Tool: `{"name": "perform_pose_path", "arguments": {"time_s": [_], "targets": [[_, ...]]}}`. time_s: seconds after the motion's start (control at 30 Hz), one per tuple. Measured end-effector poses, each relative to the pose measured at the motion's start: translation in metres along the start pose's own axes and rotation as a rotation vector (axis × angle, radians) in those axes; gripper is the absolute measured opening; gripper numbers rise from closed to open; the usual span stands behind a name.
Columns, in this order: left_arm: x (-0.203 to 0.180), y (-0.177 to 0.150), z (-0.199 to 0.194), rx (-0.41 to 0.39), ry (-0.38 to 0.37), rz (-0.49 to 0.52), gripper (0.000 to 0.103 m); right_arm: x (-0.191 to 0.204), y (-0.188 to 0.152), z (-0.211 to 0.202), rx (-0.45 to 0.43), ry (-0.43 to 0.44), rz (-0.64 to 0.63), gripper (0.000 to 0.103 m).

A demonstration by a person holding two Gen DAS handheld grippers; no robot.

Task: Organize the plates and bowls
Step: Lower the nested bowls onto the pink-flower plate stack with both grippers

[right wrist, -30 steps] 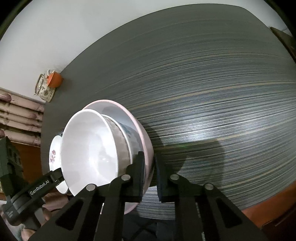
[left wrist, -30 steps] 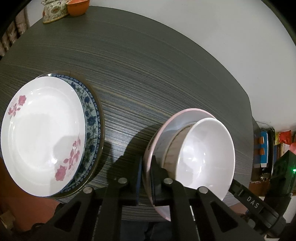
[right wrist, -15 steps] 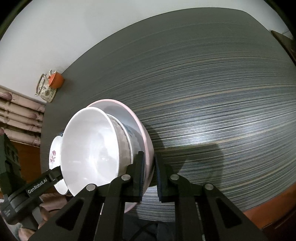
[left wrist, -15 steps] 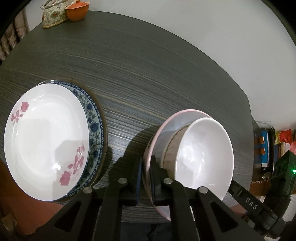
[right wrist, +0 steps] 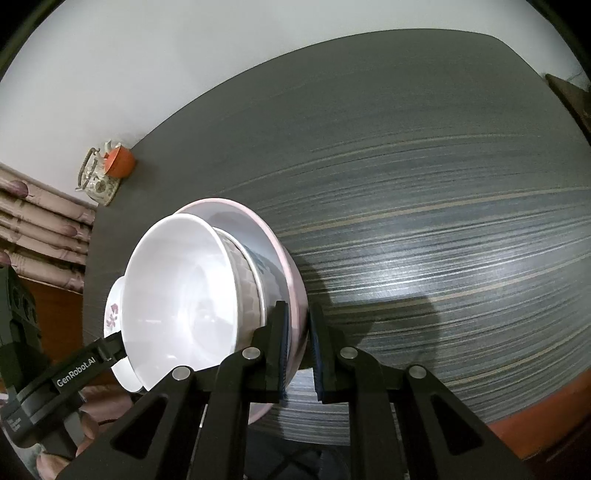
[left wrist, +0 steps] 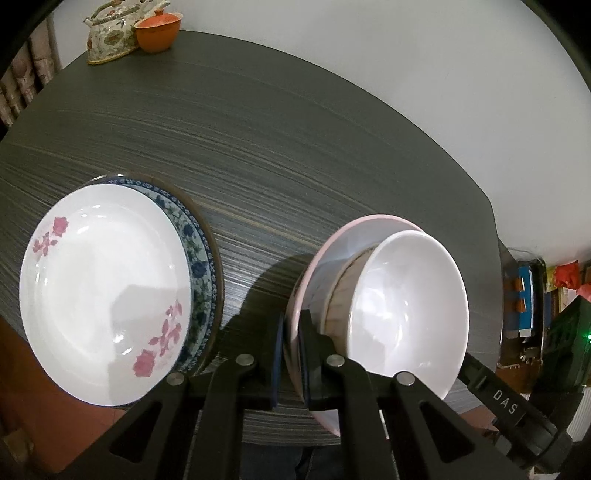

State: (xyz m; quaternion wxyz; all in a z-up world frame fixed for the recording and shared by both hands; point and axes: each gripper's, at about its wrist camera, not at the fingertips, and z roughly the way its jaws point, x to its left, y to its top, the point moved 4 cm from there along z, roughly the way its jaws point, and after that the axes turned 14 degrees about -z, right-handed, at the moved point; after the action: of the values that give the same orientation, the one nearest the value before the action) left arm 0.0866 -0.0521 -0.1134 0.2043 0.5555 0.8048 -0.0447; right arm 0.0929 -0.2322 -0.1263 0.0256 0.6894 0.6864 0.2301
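A stack of nested bowls is gripped from both sides. The outer pink bowl [left wrist: 325,254] [right wrist: 284,258] holds a patterned bowl, and a white bowl [left wrist: 406,314] [right wrist: 181,295] sits on top. My left gripper [left wrist: 291,332] is shut on the pink bowl's left rim. My right gripper [right wrist: 297,328] is shut on its right rim. On the table to the left lies a white plate with pink flowers [left wrist: 107,288] [right wrist: 112,310], resting on a blue floral plate [left wrist: 201,266]. The bowls' undersides are hidden.
The dark striped table [left wrist: 295,147] [right wrist: 443,184] stretches far behind the bowls. A floral teapot [left wrist: 110,33] [right wrist: 94,177] and an orange cup [left wrist: 159,31] [right wrist: 120,160] stand at its far left corner. The table's near edge runs just below the grippers. Clutter shows at the right past the table.
Both grips on the pink bowl stay as they were. The left wrist view has drifted a little, so the teapot and cup show more fully and the plates sit lower in it.
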Motion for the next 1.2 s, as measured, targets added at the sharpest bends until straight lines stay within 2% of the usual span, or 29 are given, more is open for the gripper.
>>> {"name": "perform_pose_path", "arguments": {"time_s": [0.5, 0.87, 1.2], "targets": [[0.034, 0.027, -0.041, -0.078, 0.006, -0.046, 0.006, 0.043, 0.021, -0.010, -0.020, 0.015, -0.073, 0.013], [0.073, 0.045, -0.074, -0.157, 0.037, -0.109, 0.006, 0.105, 0.045, -0.010, -0.017, 0.038, -0.167, 0.013], [0.121, 0.048, -0.085, -0.170, 0.069, -0.197, 0.006, 0.161, 0.046, 0.013, 0.023, 0.065, -0.251, 0.013]]}}
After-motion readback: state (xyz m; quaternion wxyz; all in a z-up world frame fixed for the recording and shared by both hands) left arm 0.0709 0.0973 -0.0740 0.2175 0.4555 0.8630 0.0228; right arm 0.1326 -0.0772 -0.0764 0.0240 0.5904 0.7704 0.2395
